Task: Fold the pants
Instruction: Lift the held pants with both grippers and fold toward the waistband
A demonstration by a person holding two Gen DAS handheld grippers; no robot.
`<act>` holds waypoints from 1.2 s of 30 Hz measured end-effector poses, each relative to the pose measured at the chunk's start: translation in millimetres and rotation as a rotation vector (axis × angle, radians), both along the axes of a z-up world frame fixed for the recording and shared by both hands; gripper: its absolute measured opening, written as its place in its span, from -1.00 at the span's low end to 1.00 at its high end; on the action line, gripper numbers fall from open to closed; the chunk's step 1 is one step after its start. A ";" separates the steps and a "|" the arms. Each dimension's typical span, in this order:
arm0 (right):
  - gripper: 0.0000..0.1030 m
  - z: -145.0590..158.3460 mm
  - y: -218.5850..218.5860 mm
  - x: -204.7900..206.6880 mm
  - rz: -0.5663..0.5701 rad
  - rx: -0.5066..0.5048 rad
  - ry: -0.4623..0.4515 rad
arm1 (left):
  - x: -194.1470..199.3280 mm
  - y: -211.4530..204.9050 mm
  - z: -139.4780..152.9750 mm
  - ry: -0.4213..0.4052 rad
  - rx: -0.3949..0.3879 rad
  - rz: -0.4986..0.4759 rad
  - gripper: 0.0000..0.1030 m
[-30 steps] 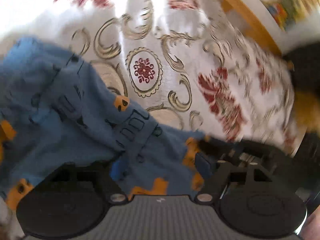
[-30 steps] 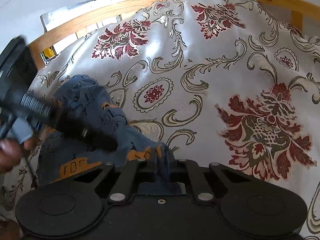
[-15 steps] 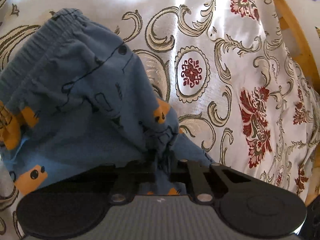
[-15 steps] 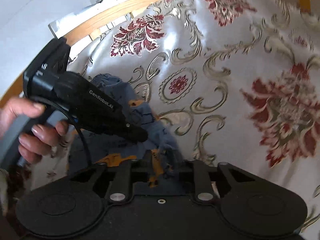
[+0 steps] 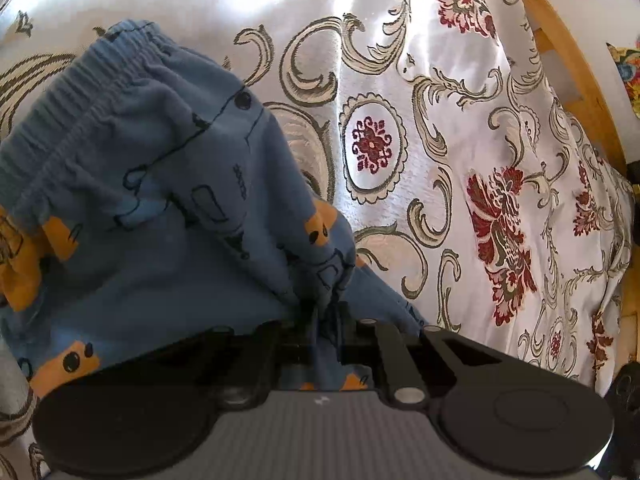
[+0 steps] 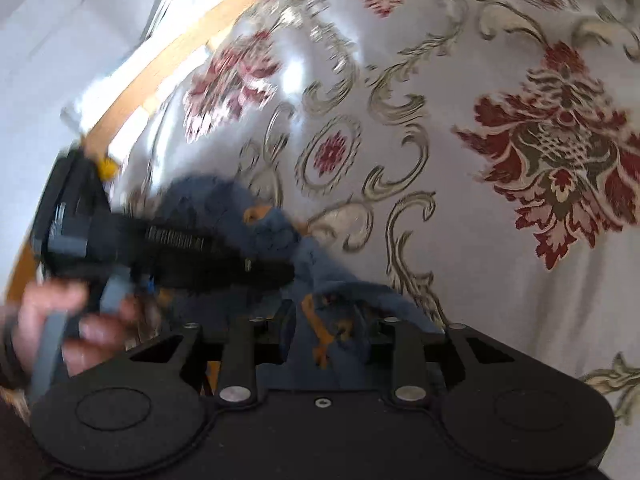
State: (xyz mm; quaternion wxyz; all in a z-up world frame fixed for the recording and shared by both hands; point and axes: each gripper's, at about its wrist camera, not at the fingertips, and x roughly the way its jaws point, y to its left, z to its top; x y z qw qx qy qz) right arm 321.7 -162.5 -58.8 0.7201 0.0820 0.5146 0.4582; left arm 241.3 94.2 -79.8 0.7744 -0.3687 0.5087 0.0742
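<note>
White satin bedspread (image 5: 460,128) with gold scrolls and dark red flowers covers the whole surface, and the pants (image 5: 160,208) lie on it in a loose heap. They are blue, printed with orange shapes and thin black outlines, and their gathered elastic waistband (image 5: 80,92) is at the far left of the left wrist view. From there the cloth runs down in folds toward the camera and narrows into a bunch.

That bunch goes straight into the left gripper (image 5: 324,320), whose jaws are closed tight on the blue cloth, with more of the fabric showing below them. In the right wrist view the right gripper (image 6: 326,336) also has the pants (image 6: 316,280) between its jaws: a fold of blue and orange cloth fills the gap and the jaws press on it from both sides.

The right wrist view is blurred. It shows the left gripper (image 6: 276,276) from the side as a black body reaching in from the left, its tip at the cloth just beside the right gripper's hold. A hand (image 6: 68,320) is wrapped around its grey handle at the lower left.

Beyond the bedspread, a wooden bed frame (image 5: 568,76) curves along the upper right of the left wrist view, and the same kind of wooden rail (image 6: 168,56) runs along the upper left of the right wrist view, with a pale wall (image 6: 60,40) behind it.
</note>
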 end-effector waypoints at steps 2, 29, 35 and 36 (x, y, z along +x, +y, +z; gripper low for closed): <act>-0.26 -6.4 -0.4 9.3 -0.068 0.049 0.068 | 1.3 -1.0 -1.6 -0.002 -0.004 0.001 -0.78; -0.06 47.4 -31.0 -19.1 -0.056 -0.041 -0.285 | -67.5 10.9 31.4 -0.154 0.379 -0.186 -0.45; -0.70 -0.2 -71.5 -25.6 -0.263 -0.102 -0.161 | -78.9 22.4 25.9 -0.161 0.415 -0.227 -0.65; -0.84 -2.0 -89.6 -26.3 -0.335 -0.099 -0.151 | -82.0 26.2 26.4 -0.162 0.422 -0.232 -0.68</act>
